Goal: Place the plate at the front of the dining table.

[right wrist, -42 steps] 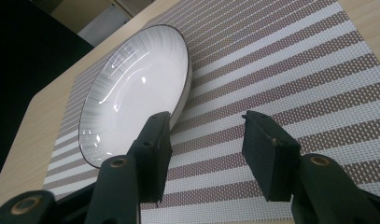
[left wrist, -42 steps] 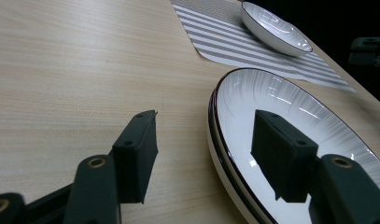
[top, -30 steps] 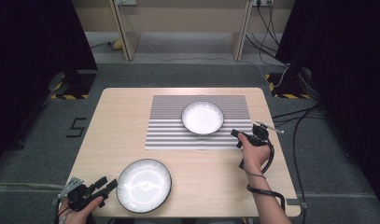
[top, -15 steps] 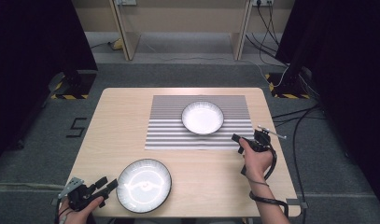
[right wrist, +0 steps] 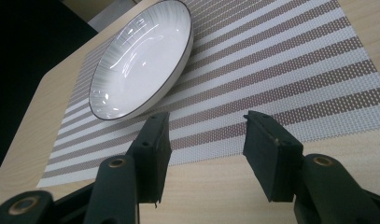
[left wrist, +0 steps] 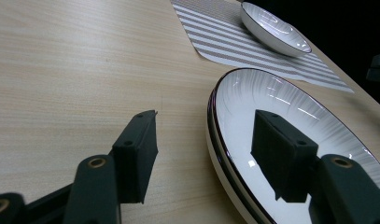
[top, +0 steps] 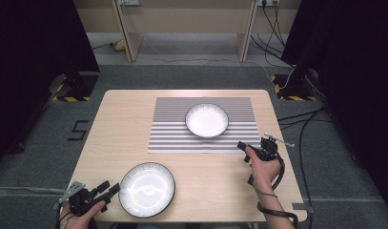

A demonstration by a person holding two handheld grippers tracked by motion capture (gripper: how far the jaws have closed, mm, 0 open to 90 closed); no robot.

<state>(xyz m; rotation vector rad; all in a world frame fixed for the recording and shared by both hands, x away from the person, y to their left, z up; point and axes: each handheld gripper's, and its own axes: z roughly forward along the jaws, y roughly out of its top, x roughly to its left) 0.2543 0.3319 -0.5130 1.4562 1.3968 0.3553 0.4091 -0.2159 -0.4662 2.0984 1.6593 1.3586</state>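
Observation:
A wide white plate [top: 147, 189] with a dark rim lies near the table's front left. My left gripper [top: 107, 190] stands open at its left edge. In the left gripper view the plate [left wrist: 290, 116] has its rim between the jaws, one jaw over the wood and the other over the plate's inside, my left gripper [left wrist: 207, 140] touching nothing that I can make out. A white bowl [top: 207, 120] rests on the striped placemat [top: 172, 136]. My right gripper [top: 243, 146] is open and empty, just off the placemat's front right corner, with the bowl [right wrist: 141, 60] ahead of my right gripper [right wrist: 204, 135].
The light wooden table [top: 125, 119] has bare wood on its left half and between the plate and the placemat. Cables [top: 301, 124] trail on the grey floor to the right. Dark curtains stand on both sides.
My right gripper has drawn back a little toward the table's front, away from the bowl. The left gripper and both dishes have stayed put.

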